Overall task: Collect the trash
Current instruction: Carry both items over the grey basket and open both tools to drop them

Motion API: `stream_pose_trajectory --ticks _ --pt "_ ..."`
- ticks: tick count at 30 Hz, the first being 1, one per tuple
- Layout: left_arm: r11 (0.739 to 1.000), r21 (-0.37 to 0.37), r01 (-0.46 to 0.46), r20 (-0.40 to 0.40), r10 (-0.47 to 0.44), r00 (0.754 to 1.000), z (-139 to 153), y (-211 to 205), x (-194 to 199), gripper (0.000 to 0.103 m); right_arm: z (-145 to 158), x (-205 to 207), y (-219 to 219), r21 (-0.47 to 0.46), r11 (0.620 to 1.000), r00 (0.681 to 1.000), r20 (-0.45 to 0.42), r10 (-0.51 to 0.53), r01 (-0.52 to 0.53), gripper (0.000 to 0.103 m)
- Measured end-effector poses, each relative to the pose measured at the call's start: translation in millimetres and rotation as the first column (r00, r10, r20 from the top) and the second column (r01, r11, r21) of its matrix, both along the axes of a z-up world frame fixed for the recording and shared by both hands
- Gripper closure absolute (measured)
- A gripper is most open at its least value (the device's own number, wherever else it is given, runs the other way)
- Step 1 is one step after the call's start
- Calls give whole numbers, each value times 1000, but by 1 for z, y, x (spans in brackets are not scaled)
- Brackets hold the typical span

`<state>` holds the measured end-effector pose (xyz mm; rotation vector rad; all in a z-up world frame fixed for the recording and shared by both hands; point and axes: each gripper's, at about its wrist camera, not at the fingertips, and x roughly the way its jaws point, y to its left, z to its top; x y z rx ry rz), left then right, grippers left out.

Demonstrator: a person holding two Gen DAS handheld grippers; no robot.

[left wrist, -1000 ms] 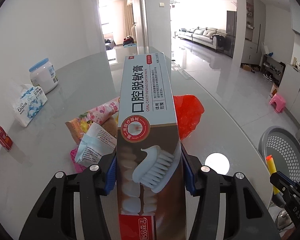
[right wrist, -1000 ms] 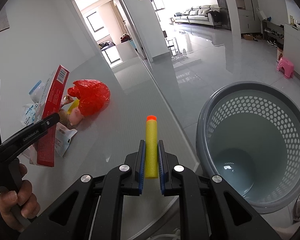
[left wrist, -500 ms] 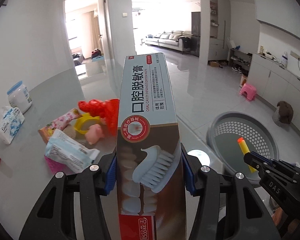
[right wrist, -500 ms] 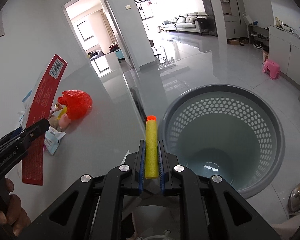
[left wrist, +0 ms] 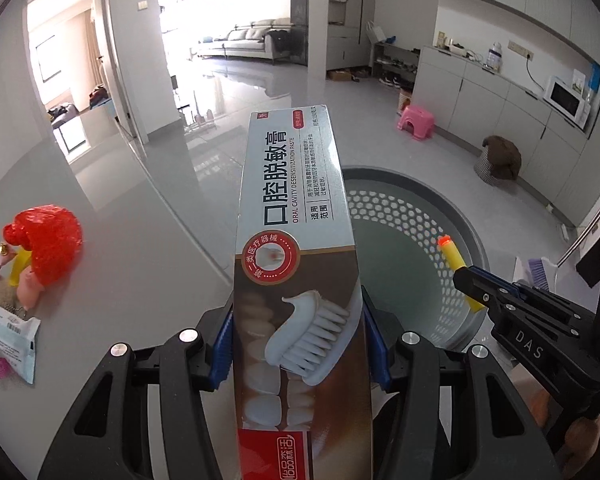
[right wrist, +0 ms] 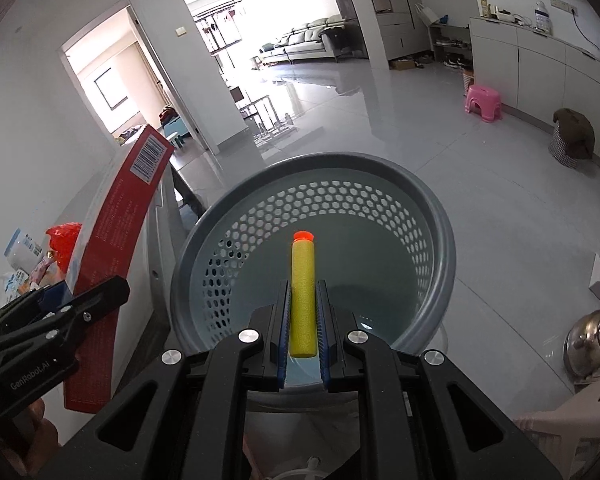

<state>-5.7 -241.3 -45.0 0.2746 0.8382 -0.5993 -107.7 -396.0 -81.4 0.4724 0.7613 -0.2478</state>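
Dart (right wrist: 302, 295) pinched tight in right gripper (right wrist: 303, 320), held over basket (right wrist: 440, 240) for the drop. Box (left wrist: 296, 264) clamped half-wide in left gripper (left wrist: 298, 344), at basket's rim. Remaining trash (left wrist: 46, 236) lies on table (left wrist: 140, 260).

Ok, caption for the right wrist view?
Right gripper holds a yellow foam dart above the grey basket.

toothpaste box (left wrist: 296, 240): glossy printed cardboard | dart (right wrist: 302, 300): matt yellow foam, orange tip | basket (right wrist: 440, 216): smooth grey perforated plastic | floor (right wrist: 480, 168): polished, mirror-glossy tile | counter (left wrist: 140, 260): smooth, satin grey | bag (left wrist: 50, 236): crinkled shiny red plastic
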Motion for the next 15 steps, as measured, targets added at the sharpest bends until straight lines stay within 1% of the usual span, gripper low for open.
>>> stream_pose_trajectory --ticks 2,5,8,15 --pt "999 15 28 -19 -28 999 -7 -14 0 51 -1 0 -5 9 1000 1000 -1 3 -3 91" --pt "998 23 52 -42 -51 998 -15 -24 2 51 -1 2 -13 9 1000 1000 -3 6 -6 91" --pt "996 30 79 -89 -76 993 -27 -36 5 51 -6 4 -20 14 1000 1000 -17 7 -7 91" --pt "994 60 89 -124 -81 989 -44 -46 7 51 -13 8 -28 33 999 999 -45 13 -11 91"
